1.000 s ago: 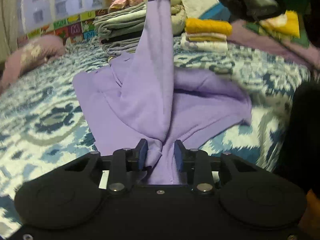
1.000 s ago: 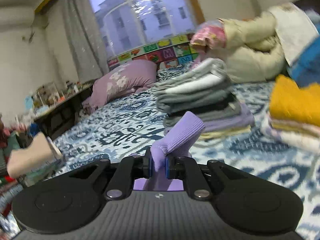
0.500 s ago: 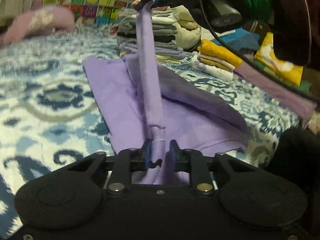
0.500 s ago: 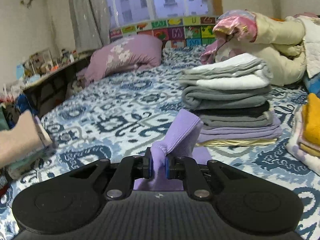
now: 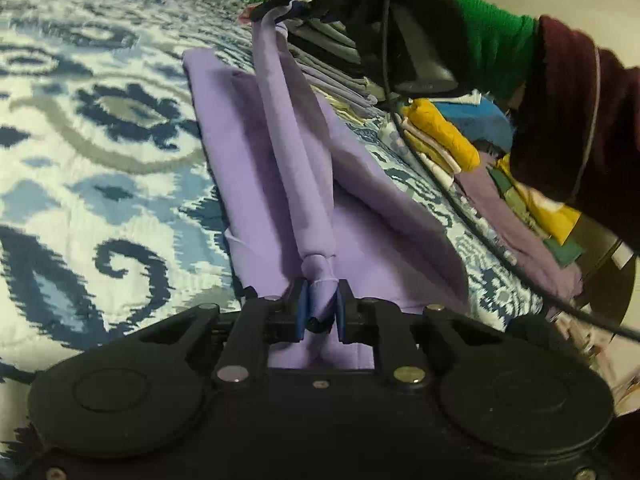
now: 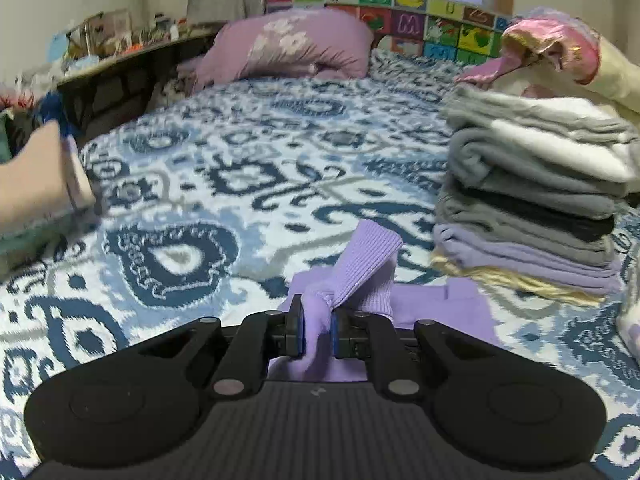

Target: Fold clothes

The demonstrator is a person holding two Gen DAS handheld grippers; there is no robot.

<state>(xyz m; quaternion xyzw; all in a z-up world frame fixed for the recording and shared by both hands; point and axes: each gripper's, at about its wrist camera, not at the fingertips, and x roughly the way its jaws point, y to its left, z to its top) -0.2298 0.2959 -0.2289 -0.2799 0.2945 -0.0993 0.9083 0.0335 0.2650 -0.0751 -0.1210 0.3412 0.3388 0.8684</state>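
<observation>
- My left hand-held gripper (image 5: 320, 310) is clamped on a bunched end of the lilac garment (image 5: 280, 184), its blue pads (image 5: 301, 312) pressing the cloth from both sides with only a narrow gap between them.
- The lilac garment lies on the bed (image 5: 100, 152), which is covered in a blue and white pattern; most of it is spread flat, and one long twisted strip of it rises from my left hand-held gripper up to my right hand-held gripper (image 5: 280, 8) at the far end.
- To the right of the lilac garment, near its far end, stands the stack of folded clothes (image 6: 532, 200): grey and white pieces on top, a black layer, then purple, and a pale yellow piece at the bottom.
- Further right of the lilac garment, a yellow folded piece (image 5: 444, 132) sits on another small pile, just under my green sleeve (image 5: 496, 48).
- In the right wrist view, my right hand-held gripper (image 6: 318, 334) is pinched tight on a ribbed cuff (image 6: 368, 264) of the lilac garment, which sticks up past the fingertips and leans right.
- Beyond the lilac garment, at the head of the bed, lies a mauve flowered pillow (image 6: 288, 44), well apart from it.
</observation>
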